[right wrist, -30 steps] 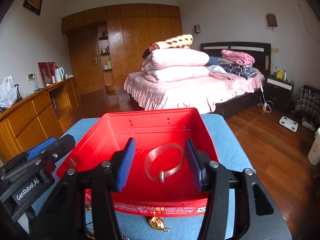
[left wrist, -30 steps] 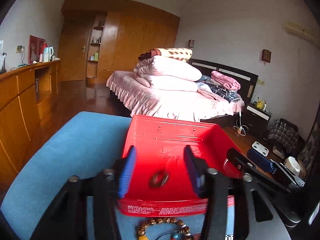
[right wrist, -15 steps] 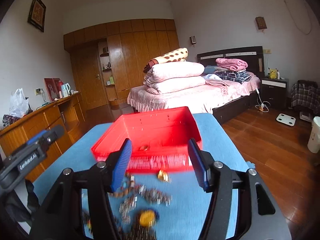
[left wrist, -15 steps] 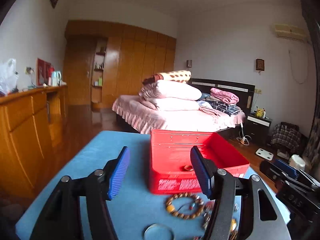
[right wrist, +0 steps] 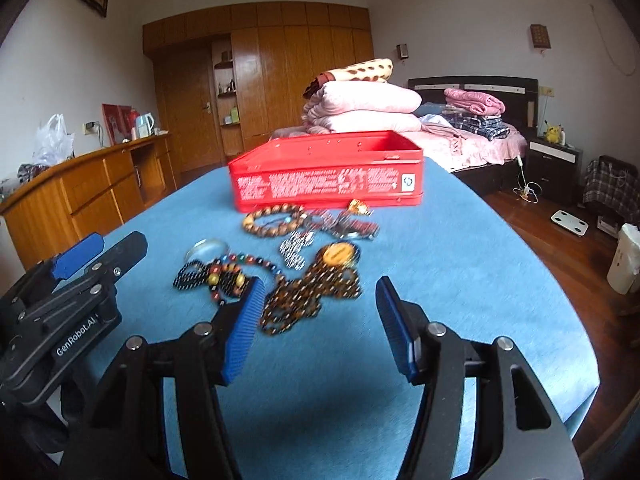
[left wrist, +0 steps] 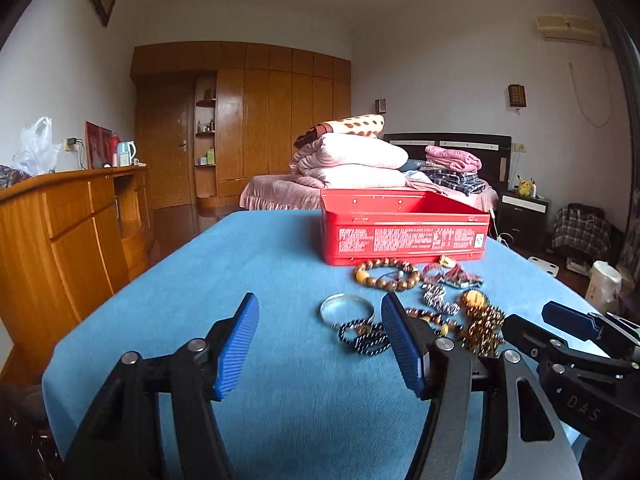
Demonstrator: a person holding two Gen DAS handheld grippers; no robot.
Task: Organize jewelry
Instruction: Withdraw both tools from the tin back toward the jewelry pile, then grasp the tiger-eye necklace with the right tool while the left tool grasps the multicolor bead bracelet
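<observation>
Blue cloth is covering the table (left wrist: 240, 264), and both grippers are hovering low over its near part, side by side. The left gripper (left wrist: 320, 344) is standing with jaws spread wide and nothing between them; the right gripper (right wrist: 318, 328) is doing likewise. Just ahead of the left gripper, toward its right finger, a silver bangle (left wrist: 347, 311) is lying flat. Directly ahead of the right gripper, a loose pile of beaded jewelry (right wrist: 304, 264) is spreading across the cloth. Beyond the pile, the red tin (right wrist: 326, 170) is sitting open-topped, its long side facing both grippers and running left to right. Bare cloth is extending left of the left gripper to the table edge. Farther off, a wooden sideboard (left wrist: 72, 220), wardrobe wall (left wrist: 276, 120) and bed (right wrist: 472, 140) are filling the room.
</observation>
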